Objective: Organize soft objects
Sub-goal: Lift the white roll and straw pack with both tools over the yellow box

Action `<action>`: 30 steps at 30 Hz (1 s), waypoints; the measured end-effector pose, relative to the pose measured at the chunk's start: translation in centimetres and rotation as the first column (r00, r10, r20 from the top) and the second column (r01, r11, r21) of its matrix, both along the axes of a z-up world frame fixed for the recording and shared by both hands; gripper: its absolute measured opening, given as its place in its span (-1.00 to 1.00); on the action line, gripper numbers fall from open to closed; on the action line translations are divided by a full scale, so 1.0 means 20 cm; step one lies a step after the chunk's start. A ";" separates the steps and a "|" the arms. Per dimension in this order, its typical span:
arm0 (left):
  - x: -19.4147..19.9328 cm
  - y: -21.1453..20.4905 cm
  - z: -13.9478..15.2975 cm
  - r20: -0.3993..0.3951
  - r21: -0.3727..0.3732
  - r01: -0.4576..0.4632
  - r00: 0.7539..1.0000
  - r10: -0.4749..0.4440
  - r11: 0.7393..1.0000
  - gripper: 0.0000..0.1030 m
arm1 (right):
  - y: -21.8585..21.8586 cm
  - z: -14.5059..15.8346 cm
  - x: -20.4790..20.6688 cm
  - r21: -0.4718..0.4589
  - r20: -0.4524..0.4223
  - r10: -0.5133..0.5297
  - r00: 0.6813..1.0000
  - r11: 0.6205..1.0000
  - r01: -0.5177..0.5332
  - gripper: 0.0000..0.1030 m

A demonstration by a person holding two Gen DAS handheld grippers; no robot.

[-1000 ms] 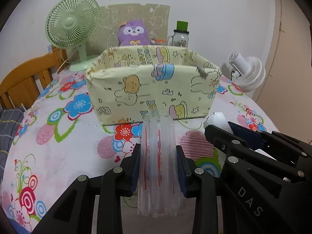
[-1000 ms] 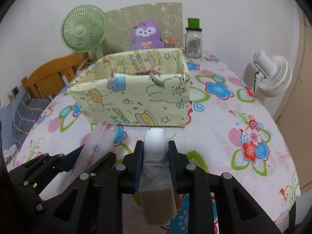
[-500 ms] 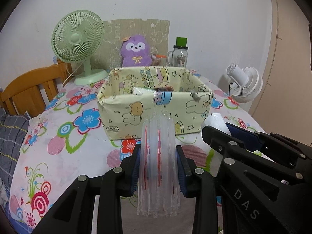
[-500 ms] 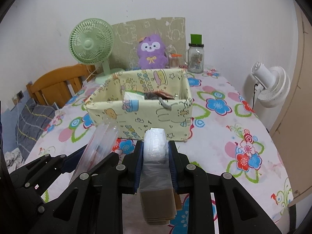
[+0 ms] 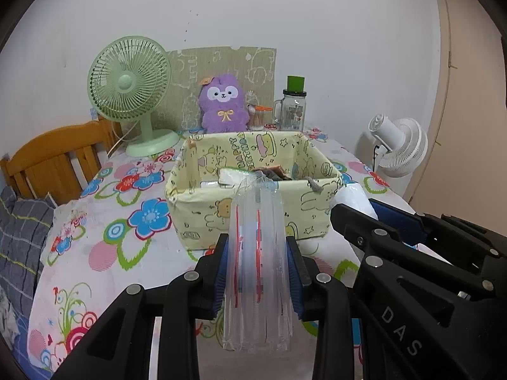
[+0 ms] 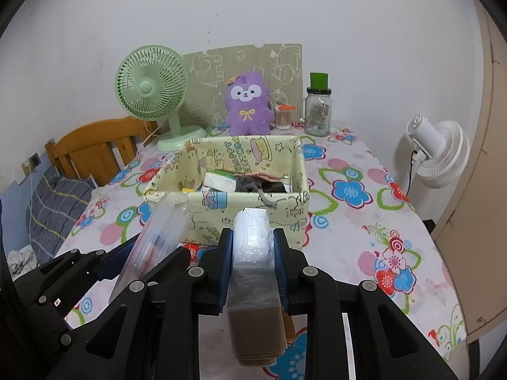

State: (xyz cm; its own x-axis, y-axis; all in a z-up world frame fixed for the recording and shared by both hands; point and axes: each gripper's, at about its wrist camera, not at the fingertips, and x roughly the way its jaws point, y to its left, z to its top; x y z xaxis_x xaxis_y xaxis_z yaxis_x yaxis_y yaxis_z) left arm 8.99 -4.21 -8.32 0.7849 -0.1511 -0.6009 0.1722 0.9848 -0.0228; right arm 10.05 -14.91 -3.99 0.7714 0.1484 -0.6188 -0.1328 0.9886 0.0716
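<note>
1. Both tools were up in the air on the near side of the fabric bin (image 5: 253,218), each carrying something, so nothing had gone in yet.
2. The left tool (image 5: 257,272) was clamped on a clear plastic pack (image 5: 257,253) with red stripes showing through it, its crinkled top poking up level with the bin's near wall.
3. The right tool (image 6: 252,266) was squeezed tight on a white bagged wad (image 6: 252,237), with brown folded sheets hanging out below the grip.
4. The risk, to my eye: the two tools sat close side by side, and if both went for the bin together they could knock into each other.
5. The clear pack looked slick and floppy; I'd say it could slide out of the pads or catch its top on the bin's rim.
6. The bin already held a white packet (image 6: 220,183) and dark cloth (image 6: 253,185), so a careless drop might have landed on top and spilled over the edge.
7. The bin itself was soft yellow fabric with cartoon prints and a rope handle (image 6: 269,201), sitting mid-desk (image 6: 348,240) on the flowery cloth; a nudge would probably have shoved it toward the purple plush (image 6: 248,107).
</note>
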 end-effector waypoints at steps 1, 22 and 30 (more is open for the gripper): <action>0.00 0.00 0.01 0.003 0.002 0.000 1.000 0.000 1.000 -0.35 | 0.00 0.01 0.00 0.001 0.002 0.000 1.000 1.000 0.000 -0.46; 0.14 0.04 0.10 0.028 -0.003 -0.010 1.000 0.010 1.000 -0.35 | 0.04 0.10 0.15 0.005 0.026 0.011 1.000 1.000 -0.011 -0.46; 0.21 0.05 0.12 0.036 -0.003 -0.019 0.999 0.019 1.000 -0.35 | 0.05 0.12 0.22 0.002 0.029 0.014 0.999 1.000 -0.014 -0.46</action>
